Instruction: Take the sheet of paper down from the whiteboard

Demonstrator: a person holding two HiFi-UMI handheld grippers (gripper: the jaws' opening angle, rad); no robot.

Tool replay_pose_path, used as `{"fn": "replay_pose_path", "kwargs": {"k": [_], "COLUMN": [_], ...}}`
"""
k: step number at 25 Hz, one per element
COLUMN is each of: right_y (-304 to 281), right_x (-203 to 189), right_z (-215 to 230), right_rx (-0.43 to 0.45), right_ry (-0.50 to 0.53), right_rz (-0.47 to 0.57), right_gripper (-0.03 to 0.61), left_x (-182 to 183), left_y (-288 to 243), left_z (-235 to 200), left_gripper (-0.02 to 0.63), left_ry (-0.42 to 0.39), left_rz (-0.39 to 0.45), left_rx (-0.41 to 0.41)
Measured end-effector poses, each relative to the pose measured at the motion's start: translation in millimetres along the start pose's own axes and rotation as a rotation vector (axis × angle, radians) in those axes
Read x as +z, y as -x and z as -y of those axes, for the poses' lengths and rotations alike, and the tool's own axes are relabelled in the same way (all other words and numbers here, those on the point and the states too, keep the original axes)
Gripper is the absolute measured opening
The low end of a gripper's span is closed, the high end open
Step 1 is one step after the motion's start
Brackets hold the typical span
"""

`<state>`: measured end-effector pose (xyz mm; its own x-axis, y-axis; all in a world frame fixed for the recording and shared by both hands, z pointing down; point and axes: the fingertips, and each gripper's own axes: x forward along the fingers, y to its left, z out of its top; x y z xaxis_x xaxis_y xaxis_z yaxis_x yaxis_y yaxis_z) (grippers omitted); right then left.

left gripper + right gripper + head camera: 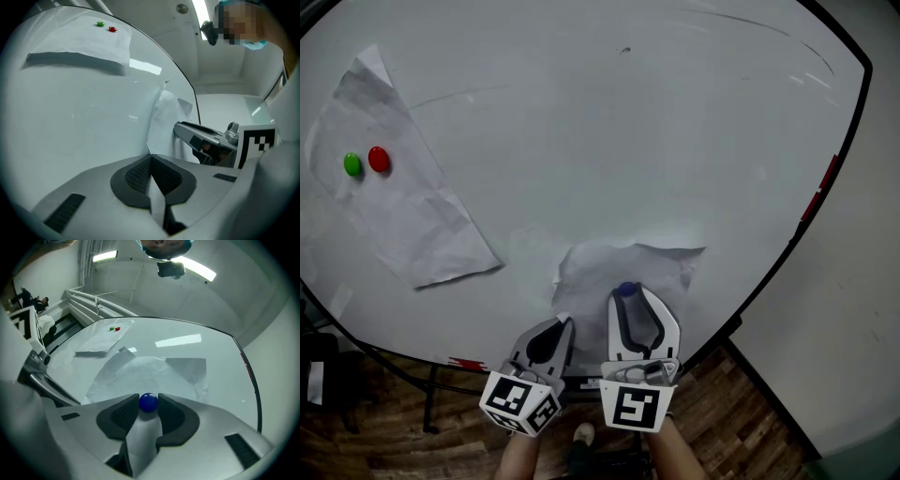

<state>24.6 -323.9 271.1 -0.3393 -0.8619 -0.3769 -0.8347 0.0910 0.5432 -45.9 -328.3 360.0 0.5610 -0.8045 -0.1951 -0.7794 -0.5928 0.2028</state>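
Observation:
A crumpled white sheet of paper (609,267) lies against the lower middle of the whiteboard (628,141). A blue magnet (627,290) sits on its lower part. My right gripper (628,294) is shut on that blue magnet (148,402), one pad on each side of it, with the sheet (154,371) spread behind. My left gripper (560,324) is at the sheet's lower left edge. In the left gripper view its jaws (150,159) are pressed together on the corner of the sheet (166,117).
A second creased sheet (403,206) hangs at the board's left under a green magnet (352,165) and a red magnet (379,158). The board's black frame (787,253) runs down the right. Below are the stand's legs and a wooden floor (741,412).

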Motion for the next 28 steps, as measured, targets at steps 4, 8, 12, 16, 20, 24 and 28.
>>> {"fn": "replay_pose_path", "kwargs": {"k": [4,8,12,16,20,24,28], "right_y": [-0.5,-1.0,5.0,13.4,19.1,24.1,28.7], "right_x": [0.3,-0.1,-1.4,-5.3,-9.3,-11.7,-15.9], "right_z": [0.1,-0.3,-0.3,-4.1,-6.4,-7.6,-6.4], "right_rx": [0.008,0.015,0.029,0.034,0.042,0.054,0.053], "right_ry": [0.000,0.003,0.013,0.004,-0.002,-0.009,-0.017], "right_rz": [-0.003,-0.011,-0.027,-0.040,-0.049,-0.054,-0.065], "right_gripper": [0.137,0.137,0.137,0.137,0.137,0.137,0.138], "left_x": [3.6,6.4,3.7,2.4,2.5,0.4,-3.4], "left_y": [2.3,3.4,5.6,8.6,12.4,16.2,19.7], "left_z": [-2.7,-4.9,-7.2,-13.9,-17.8,-20.1,-18.1], "left_gripper": [0.025,0.024,0.023,0.024,0.023,0.023,0.023], "left_ry": [0.037,0.041,0.067,0.087,0.093,0.097,0.108], "left_rz": [0.011,0.019,0.007,0.011,0.013,0.009,-0.003], "left_rx": [-0.005,0.000,0.005,0.016,0.031,0.037,0.039]}}
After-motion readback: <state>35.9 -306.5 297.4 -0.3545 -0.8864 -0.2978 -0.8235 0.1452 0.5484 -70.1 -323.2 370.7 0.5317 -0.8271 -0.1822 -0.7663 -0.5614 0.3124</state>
